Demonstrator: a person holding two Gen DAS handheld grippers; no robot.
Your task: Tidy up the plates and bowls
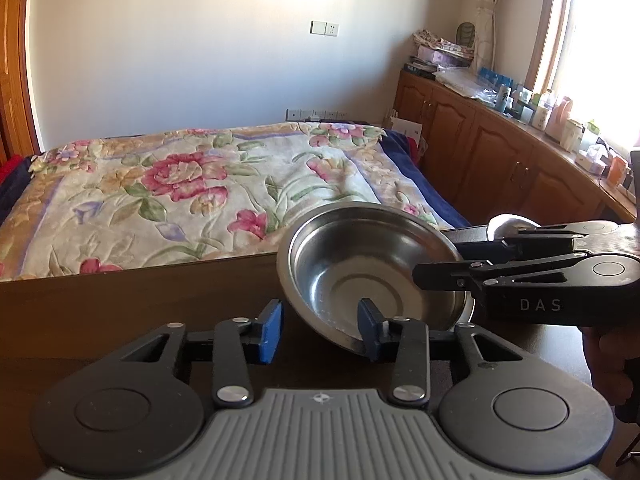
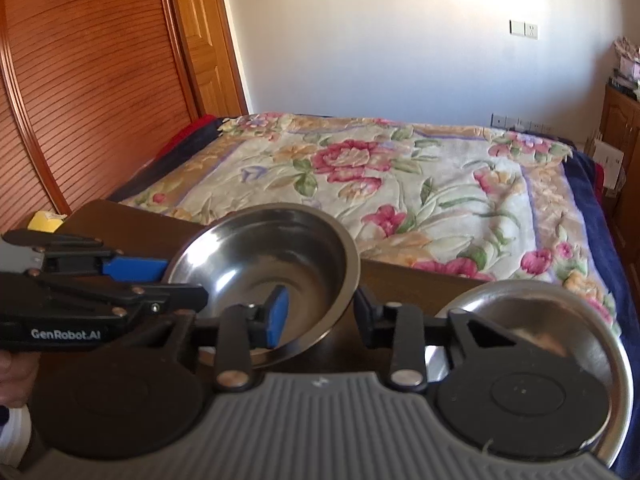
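So, nearest you, your left tongs (image 1: 320, 330) and right tongs (image 2: 320, 314) each straddle opposite rims of the round stainless steel bowl (image 1: 360, 272), one pad inside, one outside. Both sets look spread wide; I can't tell whether either actually bites. The bowl hangs tilted above the dark brown desk (image 2: 400, 278), probably mid-handover. The shallow steel plate (image 2: 532, 308) beside it looks like the stacking spot. Beyond is the floral bed (image 1: 180, 184).

Left black two-finger gripper with blue pads (image 1: 320, 330): jaws spread wide. Right black two-finger gripper with blue pads (image 2: 322, 314): jaws spread wide. Grippers near each other, roughly crosswise.
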